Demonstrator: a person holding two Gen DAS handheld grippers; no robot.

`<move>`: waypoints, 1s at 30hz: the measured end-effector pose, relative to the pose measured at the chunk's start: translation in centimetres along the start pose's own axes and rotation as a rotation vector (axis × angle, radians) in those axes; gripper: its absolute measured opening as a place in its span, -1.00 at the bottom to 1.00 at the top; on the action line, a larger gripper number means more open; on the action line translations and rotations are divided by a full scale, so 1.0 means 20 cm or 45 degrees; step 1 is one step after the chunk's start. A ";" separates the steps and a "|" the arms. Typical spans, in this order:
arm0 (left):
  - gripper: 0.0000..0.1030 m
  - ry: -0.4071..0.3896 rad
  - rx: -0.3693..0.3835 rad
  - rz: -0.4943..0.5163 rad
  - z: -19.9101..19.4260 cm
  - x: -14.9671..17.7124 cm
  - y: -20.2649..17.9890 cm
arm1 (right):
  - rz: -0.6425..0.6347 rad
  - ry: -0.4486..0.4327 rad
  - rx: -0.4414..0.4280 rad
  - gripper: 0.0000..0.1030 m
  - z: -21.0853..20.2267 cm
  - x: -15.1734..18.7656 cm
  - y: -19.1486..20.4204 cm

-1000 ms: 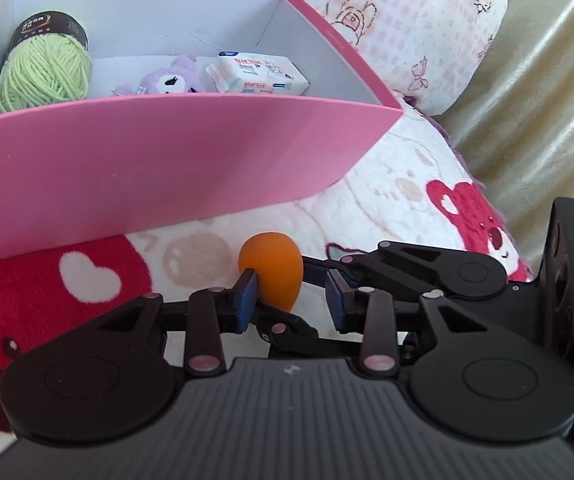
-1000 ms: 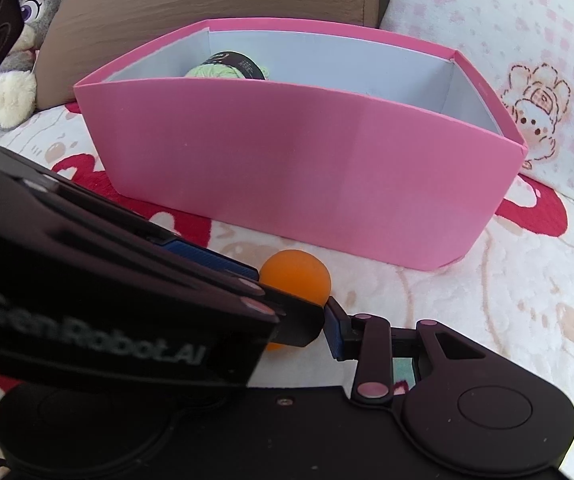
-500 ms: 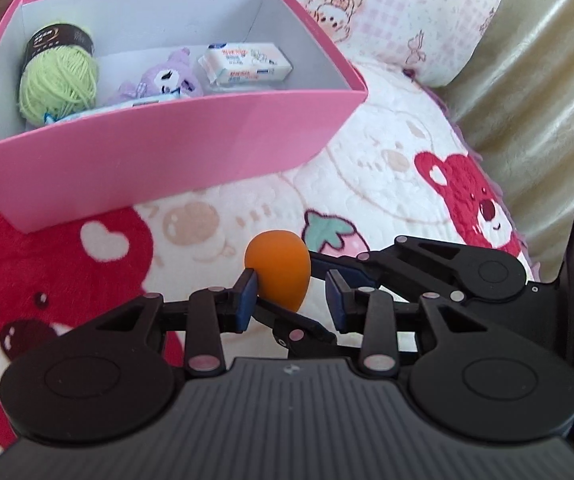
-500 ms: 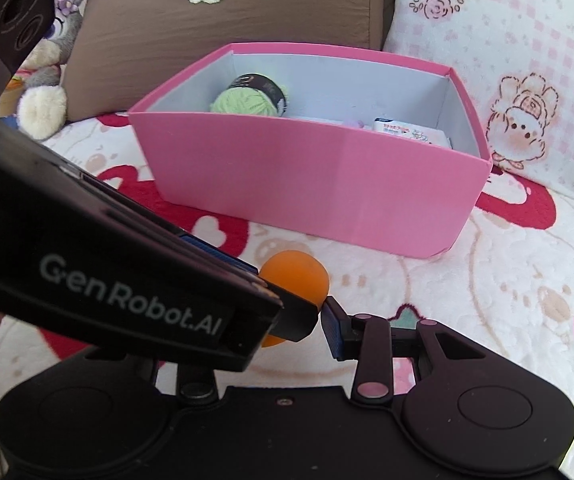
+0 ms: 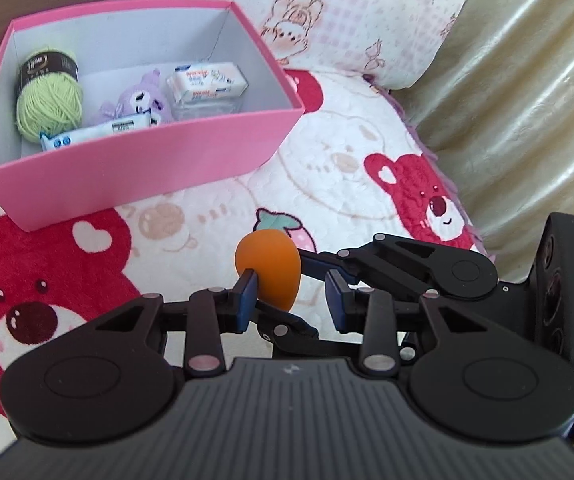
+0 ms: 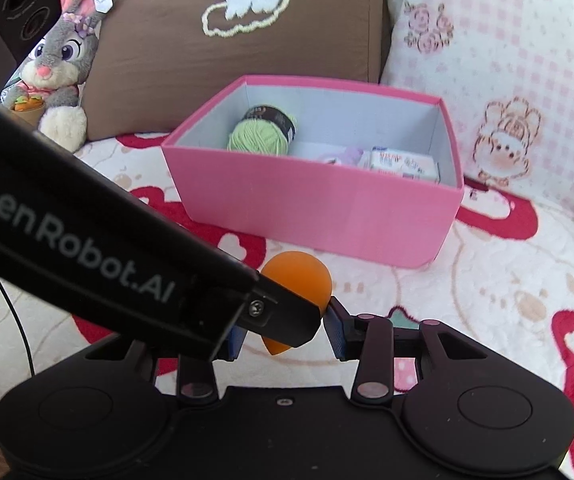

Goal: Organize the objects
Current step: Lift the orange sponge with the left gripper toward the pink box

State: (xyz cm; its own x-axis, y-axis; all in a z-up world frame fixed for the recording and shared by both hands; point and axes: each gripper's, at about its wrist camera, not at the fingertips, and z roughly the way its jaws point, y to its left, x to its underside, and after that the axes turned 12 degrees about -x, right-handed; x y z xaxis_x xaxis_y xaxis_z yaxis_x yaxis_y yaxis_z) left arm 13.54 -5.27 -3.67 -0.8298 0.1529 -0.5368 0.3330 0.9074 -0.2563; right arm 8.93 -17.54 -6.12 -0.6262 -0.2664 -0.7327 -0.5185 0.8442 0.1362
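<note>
Left gripper point(image 5: 291, 294) and right gripper point(image 6: 283, 330): both flank the orange sponge point(image 5: 269, 274); pad contact cannot be determined. Right jaws are opening. Pink box point(image 5: 139, 168) at 11 o'clock.

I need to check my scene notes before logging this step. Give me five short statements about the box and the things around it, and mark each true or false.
1. The ball of green yarn lies inside the pink box. True.
2. The orange sponge is already in the box. False: it is outside, in front of the box's near wall.
3. A purple plush toy lies between the yarn and the tissue pack. True.
4. The box has a lid on. False: its top is open.
5. The grey rabbit toy sits in the box. False: it leans by the brown cushion, outside.
</note>
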 end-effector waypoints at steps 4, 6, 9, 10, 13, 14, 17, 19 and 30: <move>-0.32 -0.035 0.009 0.004 -0.08 -0.01 -0.01 | -0.024 -0.016 0.015 -0.11 -0.04 -0.04 0.02; -0.32 -0.058 0.010 0.005 -0.12 -0.01 -0.01 | -0.026 -0.020 0.002 -0.11 -0.06 -0.08 0.03; -0.32 -0.059 0.017 -0.022 -0.16 -0.01 0.00 | -0.018 0.006 -0.022 -0.10 -0.07 -0.11 0.03; -0.32 -0.064 0.016 -0.020 -0.17 -0.01 0.00 | -0.048 0.015 -0.022 -0.11 -0.09 -0.13 0.05; -0.30 -0.076 0.024 -0.009 -0.21 -0.02 0.00 | -0.063 0.014 -0.020 -0.11 -0.10 -0.14 0.06; -0.29 -0.081 0.025 -0.010 -0.22 -0.02 0.00 | -0.061 0.014 -0.023 -0.10 -0.10 -0.15 0.07; -0.29 -0.089 0.020 -0.025 -0.25 -0.04 0.01 | -0.054 0.010 -0.034 -0.10 -0.11 -0.18 0.07; -0.29 -0.092 0.015 -0.039 -0.26 -0.07 0.02 | -0.066 -0.002 -0.055 -0.10 -0.11 -0.22 0.07; -0.28 -0.106 -0.098 -0.082 -0.27 -0.22 0.10 | -0.071 0.002 -0.145 -0.11 -0.02 -0.37 0.03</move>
State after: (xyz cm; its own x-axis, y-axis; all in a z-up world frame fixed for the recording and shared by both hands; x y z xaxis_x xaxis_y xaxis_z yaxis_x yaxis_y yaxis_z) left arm 15.40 -2.00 2.58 -0.8072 0.0629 -0.5870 0.2420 0.9421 -0.2320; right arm 13.07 -15.31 -0.41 -0.5955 -0.3123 -0.7401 -0.6153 0.7696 0.1703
